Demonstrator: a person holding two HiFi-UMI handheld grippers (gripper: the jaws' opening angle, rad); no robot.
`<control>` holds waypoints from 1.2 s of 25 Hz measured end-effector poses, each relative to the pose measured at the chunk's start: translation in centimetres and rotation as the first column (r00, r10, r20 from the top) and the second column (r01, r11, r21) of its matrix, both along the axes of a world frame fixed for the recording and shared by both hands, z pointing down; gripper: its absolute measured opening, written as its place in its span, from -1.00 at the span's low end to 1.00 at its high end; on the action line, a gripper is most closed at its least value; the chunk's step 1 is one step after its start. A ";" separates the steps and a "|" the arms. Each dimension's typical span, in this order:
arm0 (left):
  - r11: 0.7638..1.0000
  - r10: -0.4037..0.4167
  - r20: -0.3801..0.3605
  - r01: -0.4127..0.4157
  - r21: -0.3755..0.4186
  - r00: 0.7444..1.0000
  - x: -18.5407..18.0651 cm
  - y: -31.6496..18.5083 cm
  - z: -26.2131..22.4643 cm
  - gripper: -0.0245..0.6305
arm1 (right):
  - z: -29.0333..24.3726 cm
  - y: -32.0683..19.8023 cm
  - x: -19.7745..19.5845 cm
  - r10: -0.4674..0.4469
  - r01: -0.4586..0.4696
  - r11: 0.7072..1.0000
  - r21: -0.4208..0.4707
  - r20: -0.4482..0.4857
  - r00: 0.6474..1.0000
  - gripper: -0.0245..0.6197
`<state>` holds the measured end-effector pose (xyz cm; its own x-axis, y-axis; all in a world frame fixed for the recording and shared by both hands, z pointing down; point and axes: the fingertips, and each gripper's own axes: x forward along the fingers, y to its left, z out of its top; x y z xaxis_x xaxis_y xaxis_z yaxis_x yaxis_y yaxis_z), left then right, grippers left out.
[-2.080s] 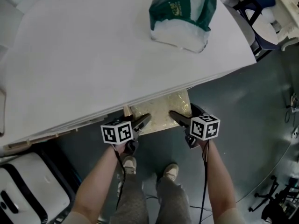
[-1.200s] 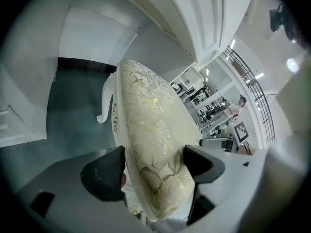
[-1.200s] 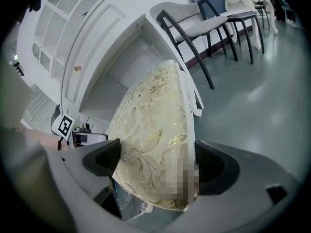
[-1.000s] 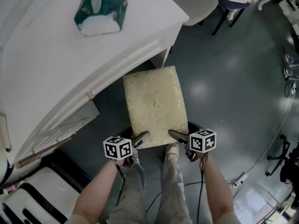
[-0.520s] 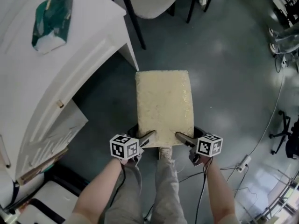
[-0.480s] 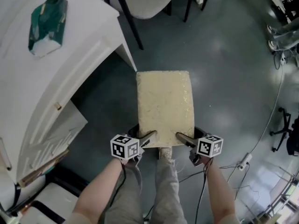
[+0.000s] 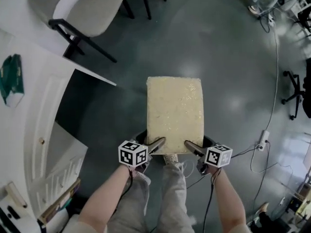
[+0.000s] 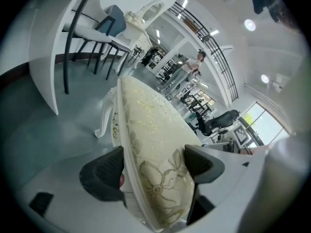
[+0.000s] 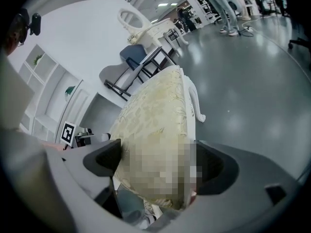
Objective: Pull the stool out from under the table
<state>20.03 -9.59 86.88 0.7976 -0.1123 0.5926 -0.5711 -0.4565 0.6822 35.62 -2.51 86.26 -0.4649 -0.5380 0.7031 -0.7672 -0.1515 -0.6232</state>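
The stool (image 7: 175, 113) has a cream, gold-patterned cushion and white carved legs, and it stands on the grey floor apart from the white table (image 7: 34, 130). My left gripper (image 7: 158, 143) grips the near left corner of the seat. My right gripper (image 7: 192, 146) grips the near right corner. In the left gripper view the stool (image 8: 146, 125) runs away from my left gripper (image 8: 153, 171), whose jaws stand above and below the cushion edge. In the right gripper view my right gripper (image 9: 158, 164) straddles the stool (image 9: 155, 106) the same way, partly behind a mosaic patch.
A green bag (image 7: 12, 79) lies on the table at the left. A grey-seated chair (image 7: 92, 8) stands at the back left and an office chair base (image 7: 294, 89) at the right. Cables and a power strip (image 7: 264, 139) lie on the floor. The person's legs are just behind the stool.
The stool has come fully out from under the table, held by both grippers. The table has slid to the view's left as the person backed away and turned.
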 end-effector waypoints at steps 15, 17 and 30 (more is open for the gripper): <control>0.953 0.294 0.058 -0.297 0.061 0.954 7.5 0.9 0.6 0.28 | 0.9 5.7 4.5 0.313 -0.312 0.950 0.023 -0.004 0.950 0.58; 0.944 0.318 0.070 -0.322 0.068 0.946 7.7 1.0 0.9 0.28 | 1.3 5.9 4.5 0.329 -0.328 0.944 0.028 -0.008 0.944 0.58; 0.927 0.363 0.135 -0.372 0.046 0.922 7.5 2.7 2.4 0.28 | 3.1 7.8 4.1 0.325 -0.325 0.946 0.018 -0.019 0.946 0.58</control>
<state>27.52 -6.91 89.24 0.7127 0.1309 0.6892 -0.4306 -0.6939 0.5771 39.73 5.28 89.38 -0.2484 -0.6673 0.7022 -0.6909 -0.3860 -0.6112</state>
